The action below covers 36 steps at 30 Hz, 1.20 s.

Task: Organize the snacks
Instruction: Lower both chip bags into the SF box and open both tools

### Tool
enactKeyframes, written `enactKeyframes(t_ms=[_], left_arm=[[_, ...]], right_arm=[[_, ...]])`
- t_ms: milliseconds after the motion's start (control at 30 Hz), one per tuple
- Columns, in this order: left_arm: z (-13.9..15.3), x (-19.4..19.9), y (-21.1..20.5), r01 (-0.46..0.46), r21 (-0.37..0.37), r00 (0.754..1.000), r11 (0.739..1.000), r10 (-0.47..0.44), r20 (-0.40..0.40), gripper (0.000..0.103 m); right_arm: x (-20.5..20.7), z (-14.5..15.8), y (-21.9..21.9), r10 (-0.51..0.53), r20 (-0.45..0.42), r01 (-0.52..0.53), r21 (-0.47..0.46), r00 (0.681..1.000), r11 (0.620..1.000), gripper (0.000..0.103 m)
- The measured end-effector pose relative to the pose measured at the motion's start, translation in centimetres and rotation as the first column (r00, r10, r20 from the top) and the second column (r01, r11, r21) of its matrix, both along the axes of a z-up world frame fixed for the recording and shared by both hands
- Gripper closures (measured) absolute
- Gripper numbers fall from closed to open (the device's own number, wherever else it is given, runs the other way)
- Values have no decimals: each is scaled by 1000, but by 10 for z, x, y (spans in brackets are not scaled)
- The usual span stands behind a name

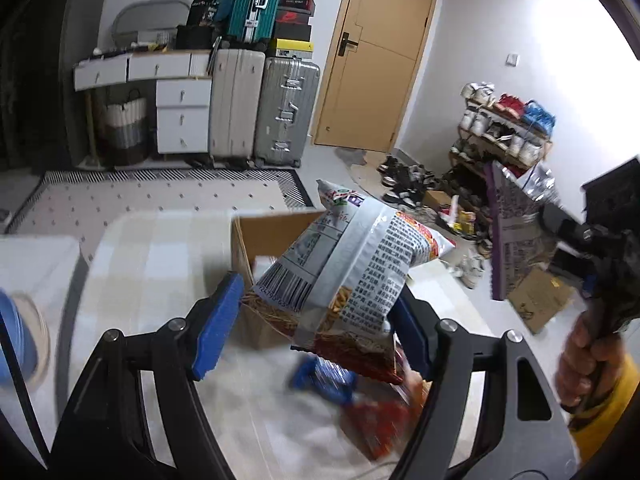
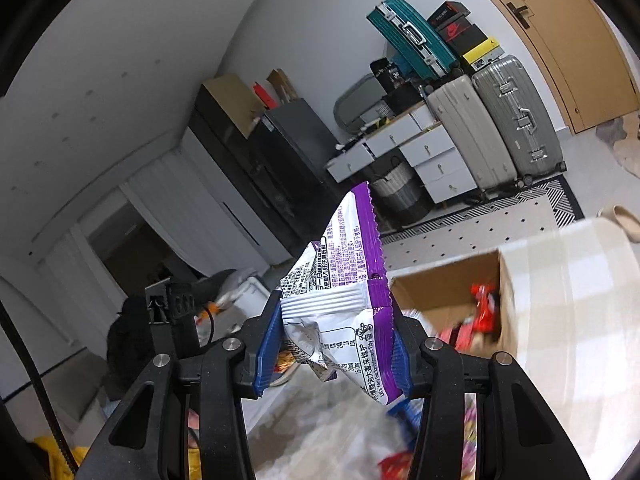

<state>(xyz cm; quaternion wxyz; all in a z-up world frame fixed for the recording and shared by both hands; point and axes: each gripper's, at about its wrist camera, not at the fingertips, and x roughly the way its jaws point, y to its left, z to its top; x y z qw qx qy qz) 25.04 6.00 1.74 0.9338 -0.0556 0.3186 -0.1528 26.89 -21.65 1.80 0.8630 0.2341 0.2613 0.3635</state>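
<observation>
Both tongs grip crinkly, feather-light bags, left tongs [image 1: 316, 320] the silver snack bag [image 1: 352, 264], right tongs [image 2: 332, 344] the purple packet [image 2: 344, 304], best pinched by their seams.

left gripper [image 1: 316, 320] jaws half-spread, gripping; right gripper [image 2: 332, 344] jaws narrow, clamped; both raised.

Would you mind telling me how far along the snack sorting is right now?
Done: red packets already lie in the cardboard box. In hand: the left gripper holds a white snack bag, and the right gripper holds a purple-and-white packet, both lifted. Left: blue and red packets lie loose on the table.
</observation>
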Motion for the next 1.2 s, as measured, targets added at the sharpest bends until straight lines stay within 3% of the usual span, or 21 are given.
enactKeyframes(t_ms=[133, 267, 567, 767, 1033, 1200], left_arm=[[2, 56, -12, -21, 44, 999, 999, 22, -25, 33], [-6, 101, -46, -21, 201, 999, 979, 30, -43, 33], [-51, 164, -74, -1, 219, 988, 976, 36, -153, 33], [-78, 181, -69, 1, 230, 979, 973, 46, -198, 33], [-95, 195, -63, 12, 250, 977, 968, 42, -207, 33], [-94, 173, -69, 27, 249, 975, 968, 29, -218, 33]], right_arm=[[44, 2, 13, -1, -35, -1, -64, 999, 998, 56], [84, -5, 30, -12, -61, 2, -155, 998, 988, 56], [129, -39, 64, 22, -125, -56, -274, 992, 960, 56], [141, -69, 72, 33, -172, -77, -257, 985, 963, 58], [144, -68, 65, 7, -170, -48, -241, 985, 969, 58], [141, -64, 61, -13, -171, -31, -252, 985, 967, 58]])
